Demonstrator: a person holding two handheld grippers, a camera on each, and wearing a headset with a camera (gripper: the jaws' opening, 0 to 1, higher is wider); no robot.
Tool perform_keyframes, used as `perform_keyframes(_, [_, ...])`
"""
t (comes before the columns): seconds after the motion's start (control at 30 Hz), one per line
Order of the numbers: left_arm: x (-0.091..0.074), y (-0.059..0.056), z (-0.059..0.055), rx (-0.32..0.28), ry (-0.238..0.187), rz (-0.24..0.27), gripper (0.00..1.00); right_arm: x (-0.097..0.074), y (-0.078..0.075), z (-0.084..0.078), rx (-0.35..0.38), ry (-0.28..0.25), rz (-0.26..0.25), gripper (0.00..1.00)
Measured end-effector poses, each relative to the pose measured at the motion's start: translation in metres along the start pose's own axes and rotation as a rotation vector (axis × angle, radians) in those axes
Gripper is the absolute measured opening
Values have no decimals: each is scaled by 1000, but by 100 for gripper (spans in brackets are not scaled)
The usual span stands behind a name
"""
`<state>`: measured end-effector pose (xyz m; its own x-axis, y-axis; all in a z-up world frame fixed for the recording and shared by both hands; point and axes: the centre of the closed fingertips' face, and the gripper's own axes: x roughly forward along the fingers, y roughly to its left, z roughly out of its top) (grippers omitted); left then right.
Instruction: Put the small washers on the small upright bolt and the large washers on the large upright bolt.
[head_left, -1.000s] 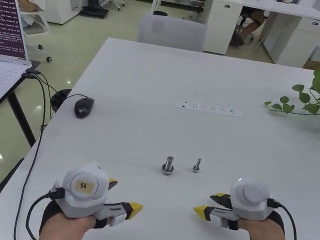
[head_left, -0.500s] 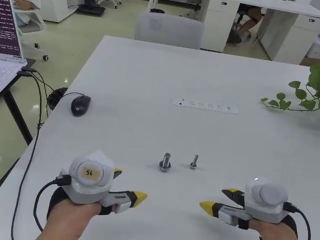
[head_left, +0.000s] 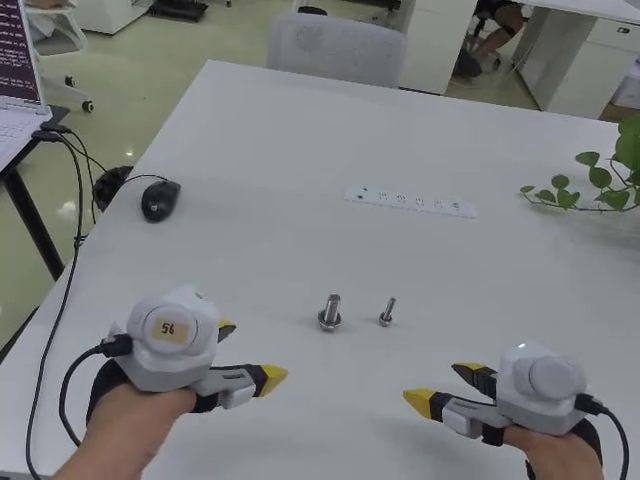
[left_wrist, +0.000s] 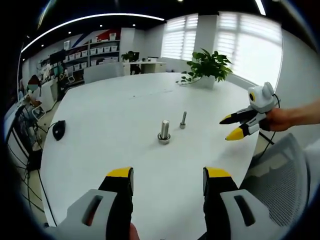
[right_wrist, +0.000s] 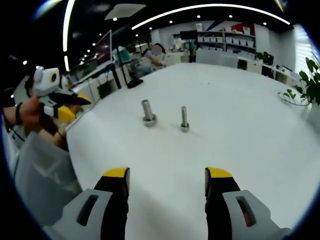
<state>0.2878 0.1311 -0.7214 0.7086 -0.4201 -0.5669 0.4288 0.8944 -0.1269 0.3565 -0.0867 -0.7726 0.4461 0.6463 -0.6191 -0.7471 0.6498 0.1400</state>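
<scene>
Two bolts stand upright mid-table. The large bolt (head_left: 331, 312) (left_wrist: 164, 132) (right_wrist: 147, 113) has washers stacked at its foot; the small bolt (head_left: 387, 312) (left_wrist: 183, 120) (right_wrist: 184, 119) stands just right of it in the head view. My left gripper (head_left: 250, 362) (left_wrist: 168, 176) is open near the table's front left, its yellow-tipped jaws aimed at the bolts with nothing between them. My right gripper (head_left: 445, 385) (right_wrist: 167, 176) is open at the front right, also holding nothing. I see no loose washers on the table.
A white power strip (head_left: 410, 202) lies beyond the bolts. A black mouse (head_left: 160, 199) with its cable sits at the left edge. Plant leaves (head_left: 590, 180) reach in from the right. A grey chair (head_left: 335, 48) stands at the far side. A laptop (head_left: 18, 70) is left of the table.
Both grippers have drawn back toward the front edge, away from the bolts, the right one shifting rightward. The bolts stay in place; the camera tilted slightly.
</scene>
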Motion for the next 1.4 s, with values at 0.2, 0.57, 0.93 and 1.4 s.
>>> perform_keyframes(0.2, [-1, 1, -4, -3, 6, 0, 55, -2, 0, -3, 5, 6, -5, 62])
perform_keyframes(0.57, [-3, 2, -5, -15, 1, 4, 56, -1, 0, -6, -9, 31, -3, 65])
perform_keyframes(0.93, [-3, 3, -5, -17, 3, 6, 56, -2, 2, -8, -11, 37, 0, 68])
perform_keyframes(1.4, [-6, 3, -5, -16, 1, 11, 56, -8, 3, -13, 4, 37, -10, 68])
